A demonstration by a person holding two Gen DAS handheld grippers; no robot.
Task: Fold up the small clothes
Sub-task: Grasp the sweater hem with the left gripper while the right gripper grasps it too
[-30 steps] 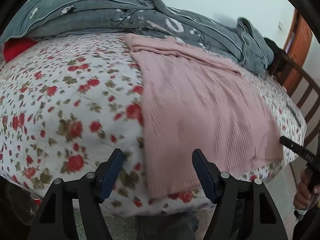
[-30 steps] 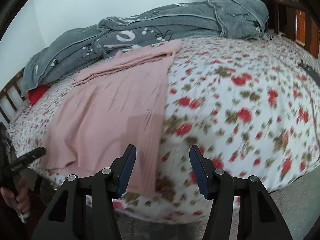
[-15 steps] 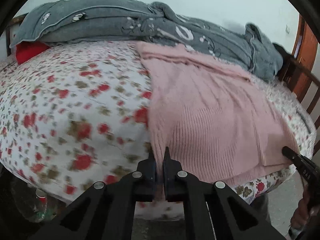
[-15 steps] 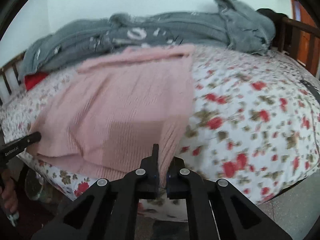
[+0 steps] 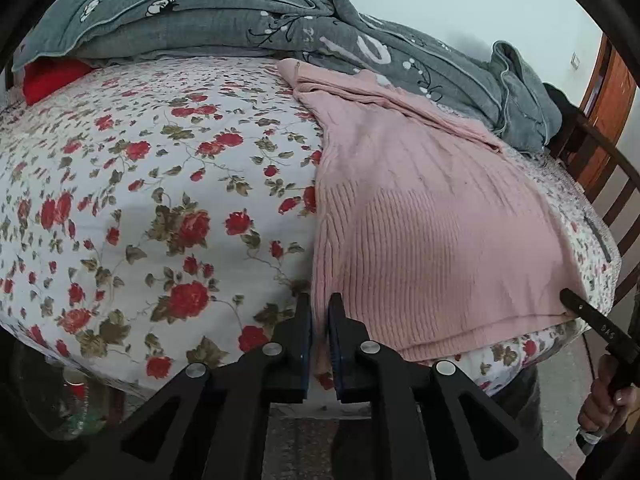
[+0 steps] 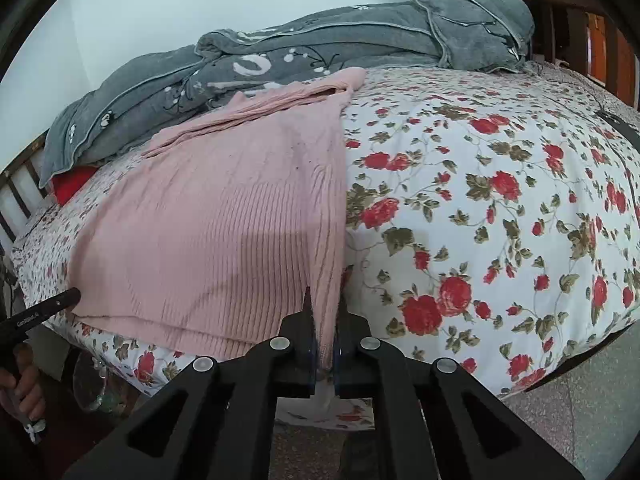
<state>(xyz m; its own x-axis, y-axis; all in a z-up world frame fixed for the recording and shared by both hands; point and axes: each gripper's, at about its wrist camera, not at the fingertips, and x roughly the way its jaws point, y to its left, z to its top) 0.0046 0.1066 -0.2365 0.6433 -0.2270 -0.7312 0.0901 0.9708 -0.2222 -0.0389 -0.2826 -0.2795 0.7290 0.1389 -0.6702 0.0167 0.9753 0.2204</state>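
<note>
A pink ribbed knit garment (image 5: 432,216) lies flat on the floral bed, its hem at the near edge; it also shows in the right wrist view (image 6: 224,216). My left gripper (image 5: 319,312) is shut on the garment's near left hem corner. My right gripper (image 6: 325,312) is shut on the near right hem corner. Each gripper's tip shows in the other's view, the right gripper (image 5: 570,296) at the far hem corner and the left gripper (image 6: 70,296) likewise. The hem between them is pulled fairly taut.
A grey blanket (image 5: 240,20) is heaped along the far side of the bed by the wall. A red item (image 5: 52,78) sticks out under it. Wooden bed rails (image 5: 612,184) stand at the end. The floral sheet (image 6: 500,200) covers the mattress.
Both grippers were open a second ago, short of the bed edge. They moved in and shut on the two near hem corners of the pink garment, and now hold them.
</note>
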